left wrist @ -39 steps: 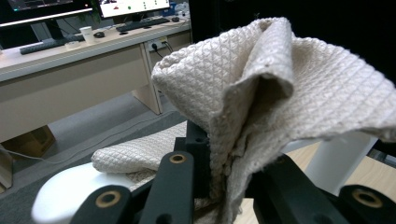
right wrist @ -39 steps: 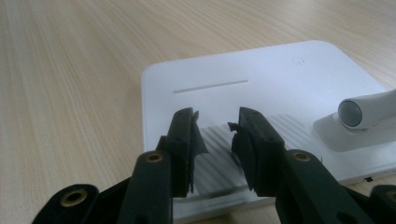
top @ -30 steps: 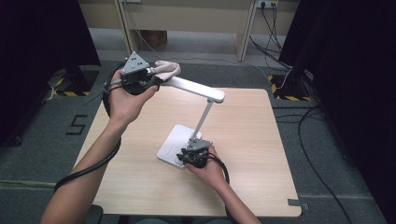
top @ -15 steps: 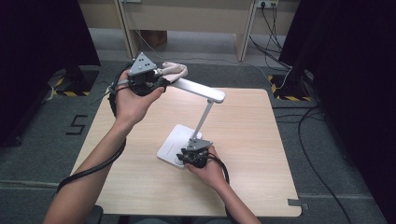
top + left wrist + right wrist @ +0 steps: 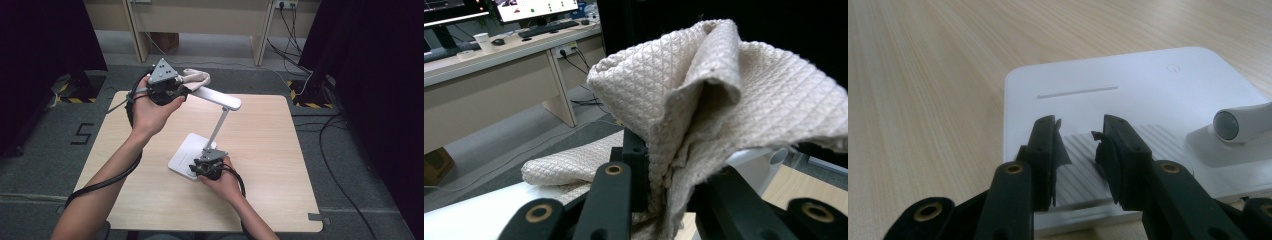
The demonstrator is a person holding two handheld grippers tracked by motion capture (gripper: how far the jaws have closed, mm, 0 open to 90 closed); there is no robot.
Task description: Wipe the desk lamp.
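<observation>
One lamp (image 5: 216, 131) stands on one table (image 5: 280, 150); the left gripper (image 5: 181, 86) pinches one cloth (image 5: 704, 100) against its head, while the right gripper (image 5: 1079, 145) rests parted on its base (image 5: 1128, 95).

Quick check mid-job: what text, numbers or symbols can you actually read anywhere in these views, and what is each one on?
"5": dark numeral on the grey floor left of the table.
Small round symbol, no letters, on the white lamp base.
Monitor screens behind the cloth: too blurred to read.
</observation>
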